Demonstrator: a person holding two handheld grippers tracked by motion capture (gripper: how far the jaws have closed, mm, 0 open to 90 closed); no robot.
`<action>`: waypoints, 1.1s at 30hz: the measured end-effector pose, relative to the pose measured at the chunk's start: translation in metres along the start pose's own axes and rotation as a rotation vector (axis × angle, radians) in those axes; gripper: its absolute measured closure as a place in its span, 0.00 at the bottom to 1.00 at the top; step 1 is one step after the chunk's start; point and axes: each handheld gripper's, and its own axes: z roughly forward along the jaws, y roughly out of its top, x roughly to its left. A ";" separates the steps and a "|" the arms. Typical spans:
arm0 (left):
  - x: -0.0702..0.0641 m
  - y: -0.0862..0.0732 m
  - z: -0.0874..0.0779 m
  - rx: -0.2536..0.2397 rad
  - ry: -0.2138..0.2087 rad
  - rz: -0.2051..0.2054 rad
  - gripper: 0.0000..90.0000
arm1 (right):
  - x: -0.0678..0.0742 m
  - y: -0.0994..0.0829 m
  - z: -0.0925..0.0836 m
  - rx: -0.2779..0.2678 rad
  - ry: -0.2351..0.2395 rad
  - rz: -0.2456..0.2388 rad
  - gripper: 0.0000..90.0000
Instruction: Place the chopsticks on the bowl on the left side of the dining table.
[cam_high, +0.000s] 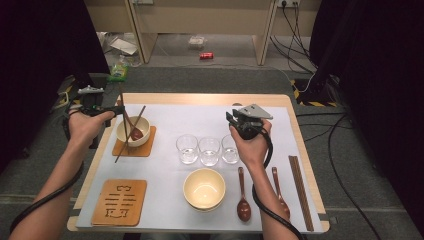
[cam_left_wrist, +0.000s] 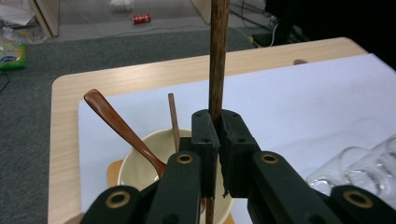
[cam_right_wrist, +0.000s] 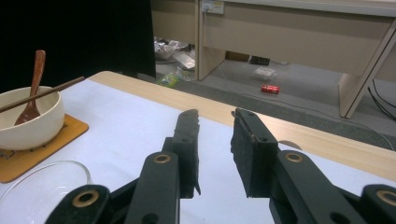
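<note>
At the left edge of the table (cam_high: 200, 99) the person's left hand (cam_high: 86, 125) is raised above the table's corner, the forearm coming up from the bottom of the high view, and the left gripper (cam_high: 118, 109) points level toward the middle. Its jaws are pinched tight on a chopstick (cam_left_wrist: 218, 56), which runs up between the pads in the left gripper view and stands nearly upright, its long axis close to vertical, its lower end hidden behind the jaws above a cream bowl (cam_high: 133, 131). That bowl sits on a small wooden mat (cam_high: 148, 148) near the far left of the white sheet (cam_high: 165, 200). Inside it leans a brown spoon (cam_left_wrist: 122, 131), handle up and away, and a second chopstick (cam_high: 131, 132) lies slanted across the rim, its low end out over the sheet toward the person. Nearer the person, a carved wooden mat (cam_high: 120, 202) lies flat. In the middle, three clear glasses (cam_high: 208, 150) stand in a row, touching or nearly so, with a second cream bowl (cam_high: 204, 188) in front of them. The right hand (cam_high: 254, 145) is held above the glasses' right end, and the right gripper (cam_high: 235, 117) points away over the sheet, its jaws partly apart with nothing between them. To the right lie two more brown spoons (cam_high: 243, 195) and a pair of chopsticks (cam_high: 300, 192), all lengthwise, pointing away from the person.
</note>
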 end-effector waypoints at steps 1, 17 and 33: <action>0.000 0.001 0.005 0.012 0.007 0.004 0.94 | 0.000 -0.001 0.001 -0.001 0.002 -0.002 0.79; -0.006 -0.006 0.081 0.216 0.097 0.046 0.94 | 0.000 -0.006 0.002 0.013 0.007 -0.001 0.79; -0.001 -0.017 0.091 0.273 0.162 0.057 0.90 | 0.003 -0.008 0.004 0.018 0.017 -0.004 0.79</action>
